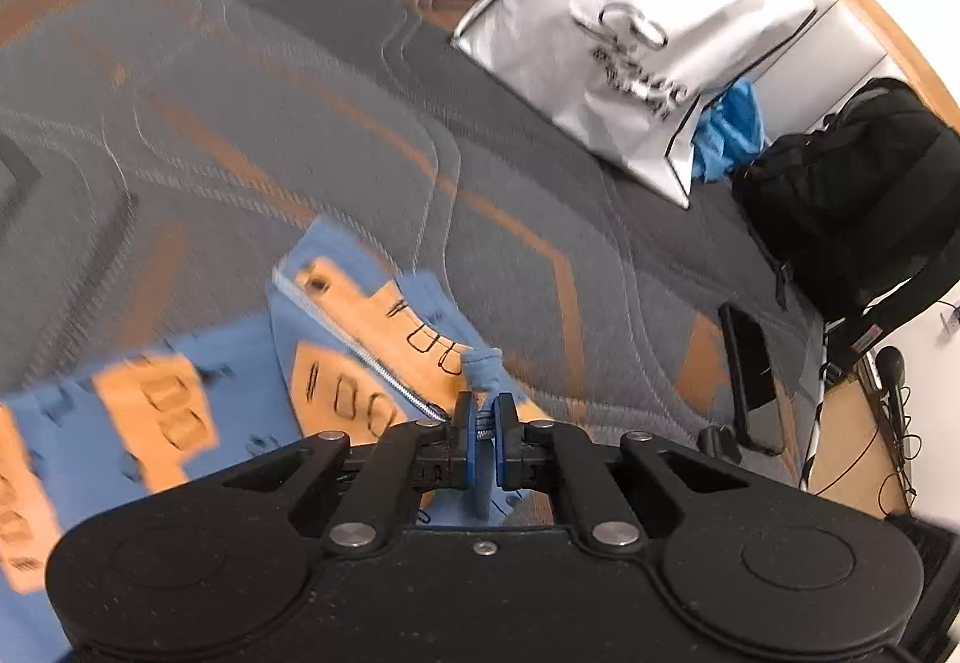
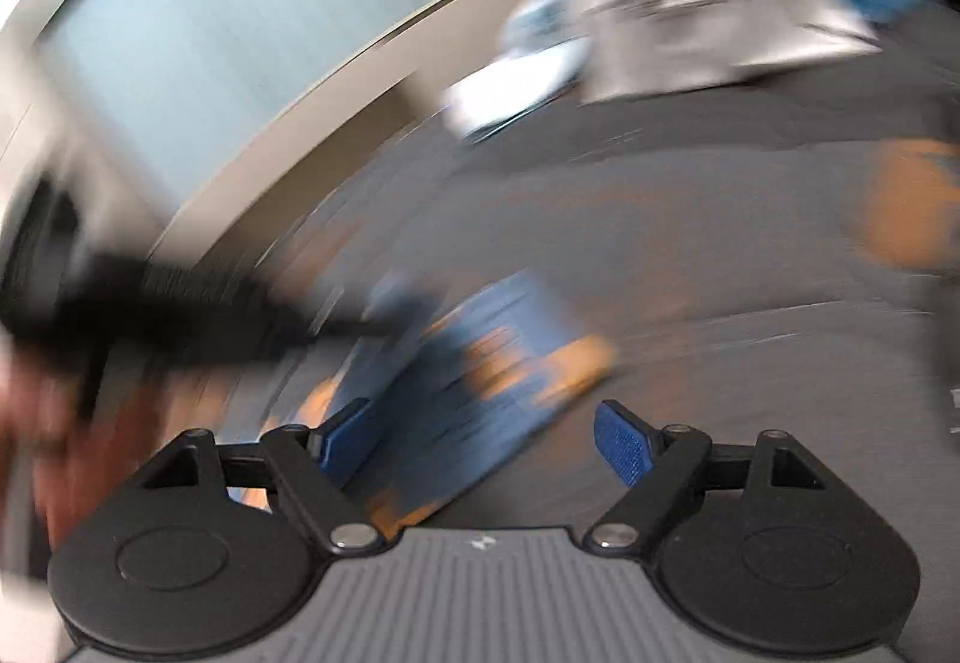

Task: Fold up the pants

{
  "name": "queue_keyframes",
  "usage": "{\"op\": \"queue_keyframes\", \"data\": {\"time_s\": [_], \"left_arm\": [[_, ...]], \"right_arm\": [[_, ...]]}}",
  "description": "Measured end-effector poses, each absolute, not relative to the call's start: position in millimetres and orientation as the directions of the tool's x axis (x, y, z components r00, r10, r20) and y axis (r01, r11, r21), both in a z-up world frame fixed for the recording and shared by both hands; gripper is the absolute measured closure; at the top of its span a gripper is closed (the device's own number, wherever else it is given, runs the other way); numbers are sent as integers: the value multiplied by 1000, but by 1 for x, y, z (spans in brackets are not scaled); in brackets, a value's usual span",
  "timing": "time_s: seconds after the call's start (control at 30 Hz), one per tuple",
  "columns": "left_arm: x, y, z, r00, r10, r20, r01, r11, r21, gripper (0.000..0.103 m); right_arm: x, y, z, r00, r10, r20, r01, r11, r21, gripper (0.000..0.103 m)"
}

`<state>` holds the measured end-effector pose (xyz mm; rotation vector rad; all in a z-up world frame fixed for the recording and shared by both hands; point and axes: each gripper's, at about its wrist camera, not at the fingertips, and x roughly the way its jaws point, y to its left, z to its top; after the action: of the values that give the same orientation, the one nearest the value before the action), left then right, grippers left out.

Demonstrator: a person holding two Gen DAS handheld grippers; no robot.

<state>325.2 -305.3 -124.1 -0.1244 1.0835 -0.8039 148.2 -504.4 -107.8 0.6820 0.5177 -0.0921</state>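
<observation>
The left gripper (image 1: 485,414) is clamped on a bunched edge of the blue-and-orange pants (image 1: 252,399), which trail left of and below its jaws over the grey mattress (image 1: 300,93). The right gripper (image 2: 489,444) stands wide apart, empty, with blurred pants ahead, between and beyond its jaws. Light, limp cloth will likely sag, so a matching hem or waistband corner seems the best hold.

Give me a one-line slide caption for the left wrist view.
Left gripper shut on a bunched fold of the blue-and-orange pants over a grey patterned bed.
</observation>
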Motion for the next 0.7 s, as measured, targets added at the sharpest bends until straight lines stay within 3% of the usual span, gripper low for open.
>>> {"op": "queue_keyframes", "data": {"time_s": [0.13, 0.2, 0.27, 0.43, 0.53, 0.57, 0.6, 0.7], "left_arm": [[315, -314, -139, 192, -660, -726, 539, 689, -484, 94], [309, -308, -132, 222, -671, -707, 536, 690, -486, 85], [301, -292, -119, 270, -666, -695, 536, 704, -466, 84], [267, -237, -90, 442, -515, -734, 598, 780, -187, 70], [255, -202, -95, 465, -463, -755, 575, 806, -140, 69], [252, -194, -99, 464, -458, -758, 563, 813, -147, 69], [249, -184, -104, 465, -449, -763, 547, 823, -151, 69], [244, -163, -116, 473, -435, -766, 516, 842, -160, 69]], "right_arm": [[136, -543, -113, 888, -6, -459, 324, 718, 616, 17], [142, -545, -115, 896, 42, -442, 286, 707, 647, 17], [159, -534, -110, 898, 132, -419, 187, 749, 636, 17], [226, -496, -93, 838, 316, -445, -99, 890, 445, 22], [261, -488, -93, 788, 376, -488, -209, 908, 362, 38], [274, -489, -95, 766, 394, -508, -227, 905, 359, 52], [286, -491, -99, 736, 429, -524, -250, 891, 378, 59], [306, -490, -108, 671, 460, -581, -268, 881, 389, 63]]}}
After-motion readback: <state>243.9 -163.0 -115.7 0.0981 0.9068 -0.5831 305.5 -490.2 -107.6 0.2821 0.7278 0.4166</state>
